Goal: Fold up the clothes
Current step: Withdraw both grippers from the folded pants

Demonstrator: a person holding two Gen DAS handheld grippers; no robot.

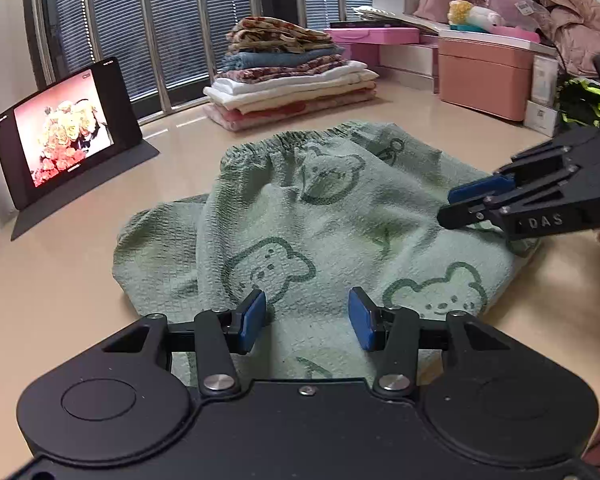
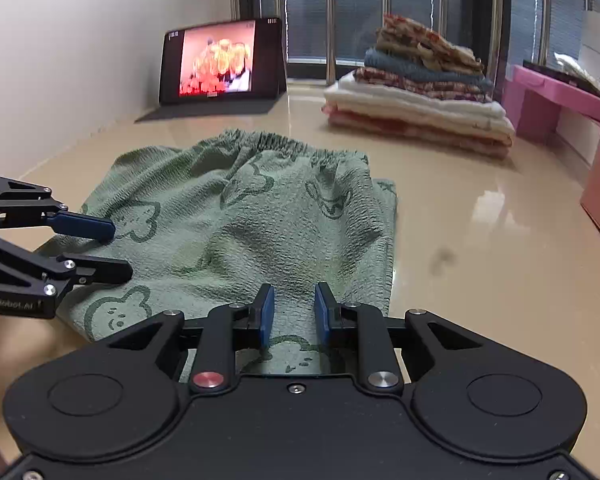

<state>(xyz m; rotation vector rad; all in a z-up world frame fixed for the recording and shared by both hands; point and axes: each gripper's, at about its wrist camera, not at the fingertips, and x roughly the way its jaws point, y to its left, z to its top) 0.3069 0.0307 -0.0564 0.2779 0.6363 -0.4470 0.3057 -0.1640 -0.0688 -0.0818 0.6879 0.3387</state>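
A green garment with a bear print [image 1: 320,224] lies partly folded on the beige table, its elastic waistband at the far side; it also shows in the right wrist view [image 2: 239,232]. My left gripper [image 1: 307,318] is open and empty, hovering over the near edge of the garment. It also shows in the right wrist view [image 2: 117,250], at the garment's left side. My right gripper [image 2: 294,314] is open with a narrow gap, just above the near right part of the garment. In the left wrist view it [image 1: 448,206] sits over the garment's right edge.
A stack of folded cloths [image 1: 291,76] sits at the back by the window [image 2: 416,96]. A tablet [image 1: 59,136] with a lit screen stands at the back left [image 2: 219,60]. Pink boxes [image 1: 484,76] and bags crowd the right side.
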